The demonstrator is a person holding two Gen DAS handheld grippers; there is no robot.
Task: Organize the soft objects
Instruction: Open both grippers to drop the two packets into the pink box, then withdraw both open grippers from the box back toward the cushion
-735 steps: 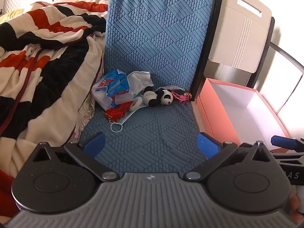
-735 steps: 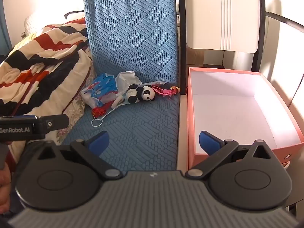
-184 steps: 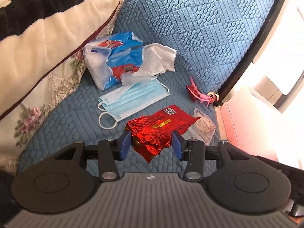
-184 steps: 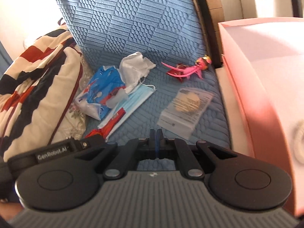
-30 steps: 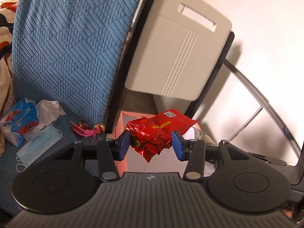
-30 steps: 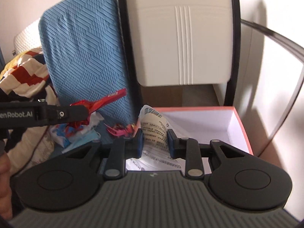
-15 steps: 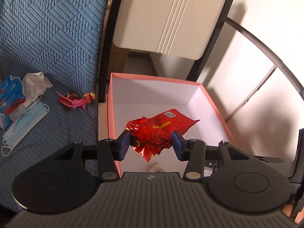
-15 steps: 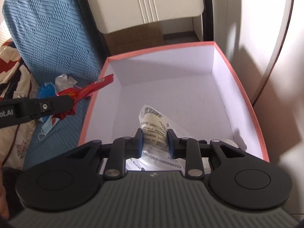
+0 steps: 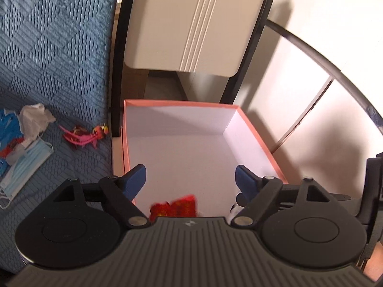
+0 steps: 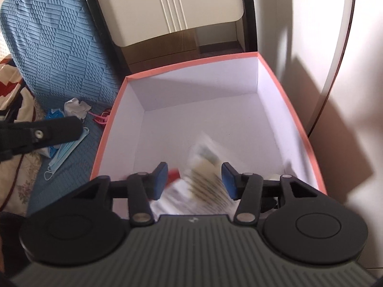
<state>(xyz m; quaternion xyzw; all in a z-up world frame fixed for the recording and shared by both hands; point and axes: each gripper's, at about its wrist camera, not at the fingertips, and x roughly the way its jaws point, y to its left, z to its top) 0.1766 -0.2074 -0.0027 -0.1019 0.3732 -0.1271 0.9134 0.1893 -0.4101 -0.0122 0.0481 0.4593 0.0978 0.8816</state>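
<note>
Both grippers hang over the pink box (image 9: 253,132). The left gripper (image 9: 190,177) has its jaws spread wide with nothing between them; the red foil packet (image 9: 176,208) shows low in the frame, inside the box. The right gripper (image 10: 195,180) is also parted, and the clear printed bag (image 10: 203,179) between its fingers is blurred, seemingly loose from both pads. At the left of the frame, on the blue cushion (image 9: 55,55), lie the face mask (image 9: 24,167), a white tissue (image 9: 33,117) and a pink toy (image 9: 83,136).
</note>
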